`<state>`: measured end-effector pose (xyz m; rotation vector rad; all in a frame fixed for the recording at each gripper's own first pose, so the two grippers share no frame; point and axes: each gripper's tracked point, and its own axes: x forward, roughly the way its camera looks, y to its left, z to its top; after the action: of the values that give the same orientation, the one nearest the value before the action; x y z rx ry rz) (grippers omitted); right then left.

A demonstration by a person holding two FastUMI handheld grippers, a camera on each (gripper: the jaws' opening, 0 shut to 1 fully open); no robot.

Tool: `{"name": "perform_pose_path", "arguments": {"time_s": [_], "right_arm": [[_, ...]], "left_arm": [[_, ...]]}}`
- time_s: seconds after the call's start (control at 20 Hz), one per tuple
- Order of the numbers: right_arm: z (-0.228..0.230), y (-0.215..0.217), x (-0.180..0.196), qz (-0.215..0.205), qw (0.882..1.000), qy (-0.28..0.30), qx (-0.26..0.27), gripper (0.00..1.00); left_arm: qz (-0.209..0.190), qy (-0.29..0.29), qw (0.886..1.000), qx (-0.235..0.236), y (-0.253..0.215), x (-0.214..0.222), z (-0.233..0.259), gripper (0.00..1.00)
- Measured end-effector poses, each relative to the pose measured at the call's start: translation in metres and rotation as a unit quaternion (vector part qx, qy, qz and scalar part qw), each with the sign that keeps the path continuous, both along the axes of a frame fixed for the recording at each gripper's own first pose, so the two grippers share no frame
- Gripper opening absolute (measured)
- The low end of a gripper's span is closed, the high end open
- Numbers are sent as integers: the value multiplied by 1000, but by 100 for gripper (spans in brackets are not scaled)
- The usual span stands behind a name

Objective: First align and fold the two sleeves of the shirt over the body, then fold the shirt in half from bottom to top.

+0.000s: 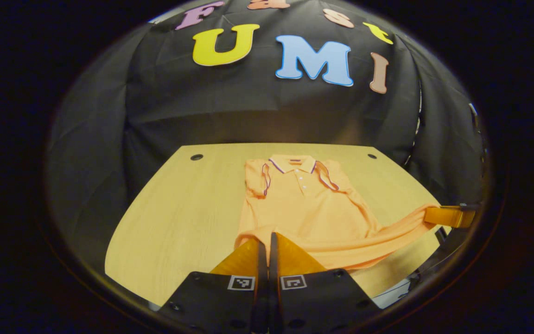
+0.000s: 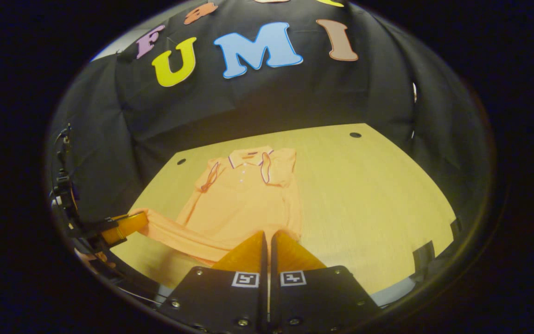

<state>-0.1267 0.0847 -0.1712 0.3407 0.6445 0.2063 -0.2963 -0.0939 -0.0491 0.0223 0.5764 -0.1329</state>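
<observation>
An orange polo shirt (image 1: pixel 304 199) lies on the wooden table (image 1: pixel 179 208), collar (image 1: pixel 292 163) at the far end, both short sleeves folded in over the chest. My left gripper (image 1: pixel 267 236) is shut on the hem's near left corner. Off to the right, the right gripper (image 1: pixel 448 215) pinches the other hem corner, and the hem stretches between them. In the right gripper view the shirt (image 2: pixel 244 195) lies ahead and to the left. There my right gripper (image 2: pixel 267 234) is shut at the hem's corner, and the left gripper (image 2: pixel 125 226) holds the stretched hem at far left.
The table has small round holes near its far corners (image 1: pixel 196 157) (image 1: pixel 371 156) (image 2: pixel 355 135). Bare wood (image 2: pixel 378 195) spreads to the right of the shirt. Black cloth walls close in the booth behind and at both sides.
</observation>
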Motion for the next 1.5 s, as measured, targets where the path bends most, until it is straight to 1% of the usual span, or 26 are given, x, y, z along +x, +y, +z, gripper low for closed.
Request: {"name": "perform_pose_path", "arguments": {"time_s": [0.1,0.35,0.5,0.7,0.85,1.1,1.25,1.5], "right_arm": [[10,1,23,-6,1000,-6,6,2],[32,4,82,-31,999,-22,-2,2],[42,9,116,-46,999,-24,-5,2],[52,9,165,-67,997,-32,-34,3],[54,10,201,-73,995,-36,-52,2],[47,14,261,-68,995,-40,-67,2],[37,16,289,-62,994,-42,-78,2],[22,16,328,-67,994,-44,-79,2]], "left_arm": [[-3,-4,1000,-6,0,27,5,6],[-15,-17,1000,-18,6,96,20,6],[-29,-26,999,-24,9,134,28,6],[-51,-29,998,-29,7,186,26,7],[-58,-36,997,-27,7,222,22,6],[-62,-58,996,-3,6,279,15,7],[-60,-65,996,5,6,305,8,6],[-47,-80,996,-3,3,341,-5,6]]}}
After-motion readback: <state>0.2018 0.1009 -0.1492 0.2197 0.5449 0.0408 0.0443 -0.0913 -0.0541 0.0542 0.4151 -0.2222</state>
